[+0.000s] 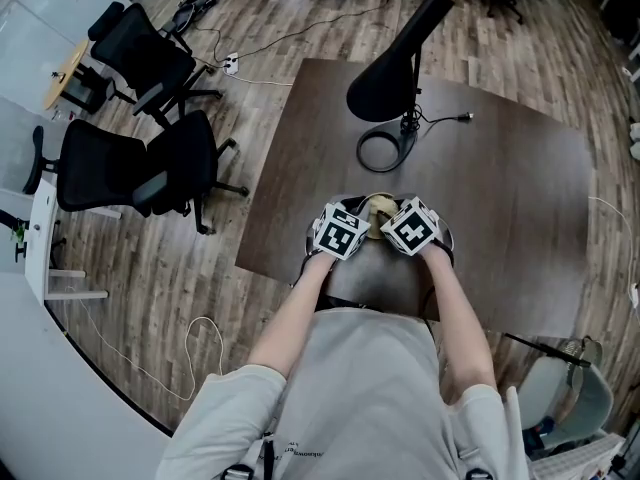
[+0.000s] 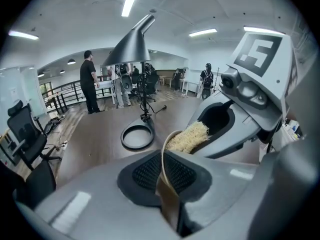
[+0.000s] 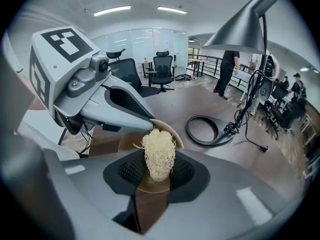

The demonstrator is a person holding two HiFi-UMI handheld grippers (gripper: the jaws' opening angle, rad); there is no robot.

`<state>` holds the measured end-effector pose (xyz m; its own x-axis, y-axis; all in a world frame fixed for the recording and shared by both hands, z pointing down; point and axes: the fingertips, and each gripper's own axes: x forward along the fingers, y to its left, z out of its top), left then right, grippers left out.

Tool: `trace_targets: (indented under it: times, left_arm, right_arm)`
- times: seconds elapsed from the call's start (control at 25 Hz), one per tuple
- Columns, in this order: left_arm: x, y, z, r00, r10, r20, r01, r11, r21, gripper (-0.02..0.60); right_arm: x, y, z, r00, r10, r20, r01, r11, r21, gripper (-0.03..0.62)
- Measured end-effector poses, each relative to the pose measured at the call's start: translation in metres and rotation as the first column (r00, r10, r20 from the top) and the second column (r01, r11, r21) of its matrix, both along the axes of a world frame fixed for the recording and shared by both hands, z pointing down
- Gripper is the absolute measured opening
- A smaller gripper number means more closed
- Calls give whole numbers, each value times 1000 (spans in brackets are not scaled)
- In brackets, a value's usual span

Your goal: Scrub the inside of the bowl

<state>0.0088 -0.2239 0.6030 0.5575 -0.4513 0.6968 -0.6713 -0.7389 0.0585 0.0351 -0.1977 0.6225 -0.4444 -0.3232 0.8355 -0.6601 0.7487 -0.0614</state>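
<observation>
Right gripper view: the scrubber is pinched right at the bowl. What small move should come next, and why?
Probably push the scrubber down against the bowl's inner wall and start a short circular rub. The right gripper is shut on the pale fibrous scrubber, which sits at the bowl's opening, and the left gripper clamps the bowl's rim, so the bowl looks steadied.

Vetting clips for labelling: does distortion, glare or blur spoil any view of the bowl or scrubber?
Left gripper view: dark fisheye corners, bowl rim sharp. Right gripper view: scrubber crisp, ceiling lights bright. Head view: floor boards bow, even light, no blur.
</observation>
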Motion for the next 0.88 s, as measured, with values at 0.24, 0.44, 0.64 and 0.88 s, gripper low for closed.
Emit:
trace_targets:
  times: [0.24, 0.44, 0.64, 0.88]
  left_arm:
    - [-19, -7, 1, 999, -31, 26, 31, 999, 8, 17]
    - [-44, -13, -2, 996, -70, 50, 69, 997, 23, 17]
    - [-60, -8, 2, 993, -63, 104, 56, 996, 67, 17]
    - [-53, 7, -6, 986, 38, 161, -71, 977, 203, 17]
  right_arm:
    - [8, 0, -4, 1000, 14, -4, -14, 1000, 17, 130]
    - [14, 10, -13, 999, 11, 39, -11, 1000, 12, 130]
    - [26, 11, -25, 999, 11, 47, -13, 1000, 26, 130]
    - [27, -7, -35, 993, 19, 120, -19, 1000, -3, 130]
